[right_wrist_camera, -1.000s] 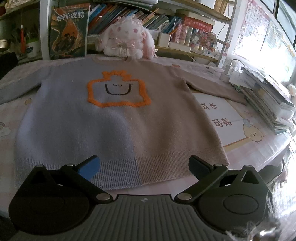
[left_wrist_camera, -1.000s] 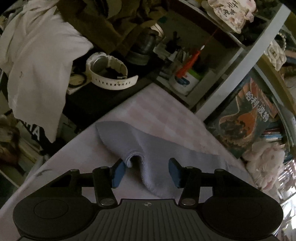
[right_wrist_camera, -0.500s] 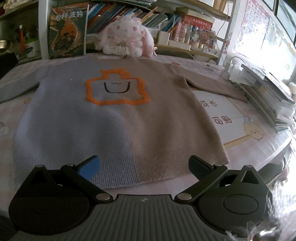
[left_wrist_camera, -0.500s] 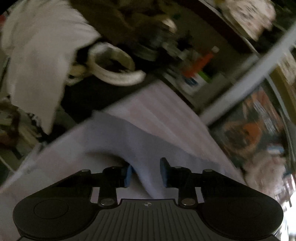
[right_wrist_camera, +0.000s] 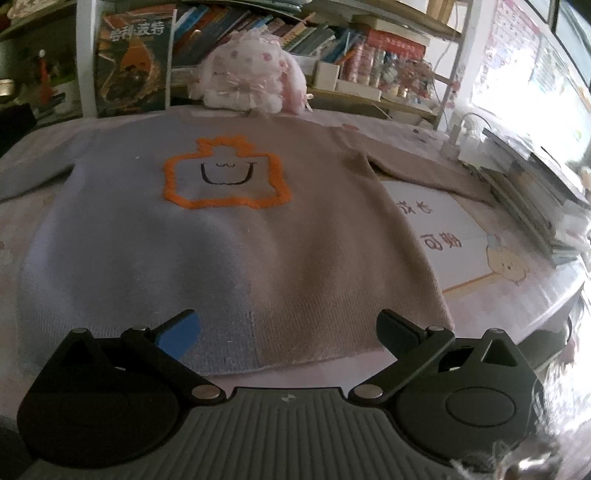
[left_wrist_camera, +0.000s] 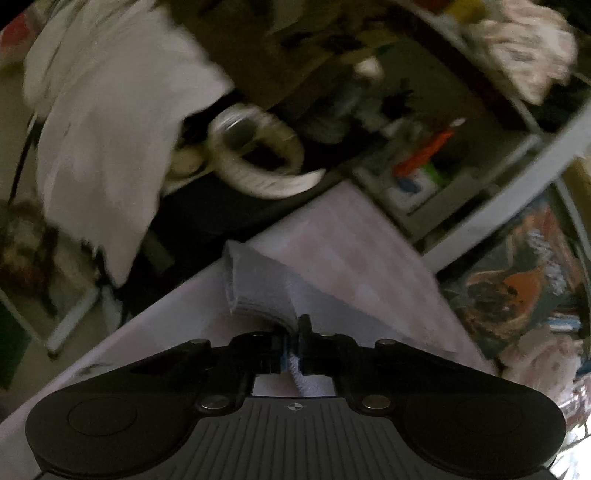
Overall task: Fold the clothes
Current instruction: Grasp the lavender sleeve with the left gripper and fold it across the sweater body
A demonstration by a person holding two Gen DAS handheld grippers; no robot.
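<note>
Between the pads of the left gripper point(left_wrist_camera: 293, 345) a fold of the lavender sleeve point(left_wrist_camera: 258, 295) is pinched tight, the jaws drawn together on the knit near its ribbed cuff, which stands up off the checked tablecloth point(left_wrist_camera: 354, 251). Just past the right gripper point(right_wrist_camera: 288, 332), whose jaws stand wide with nothing between them, lies the hem of the sweater point(right_wrist_camera: 229, 236), spread flat and face up on the table, lavender on one half and tan on the other, with an orange outline on the chest. Its tan sleeve point(right_wrist_camera: 424, 170) stretches out toward a stack of books point(right_wrist_camera: 535, 192). Farther back a plush rabbit point(right_wrist_camera: 251, 81) sits against the bookshelf point(right_wrist_camera: 332, 33).

The fold looks barely begun: this seems the first sleeve grasp. Next, the held sleeve probably needs carrying inward across the chest and laying flat, without dragging the body out of square.
</note>
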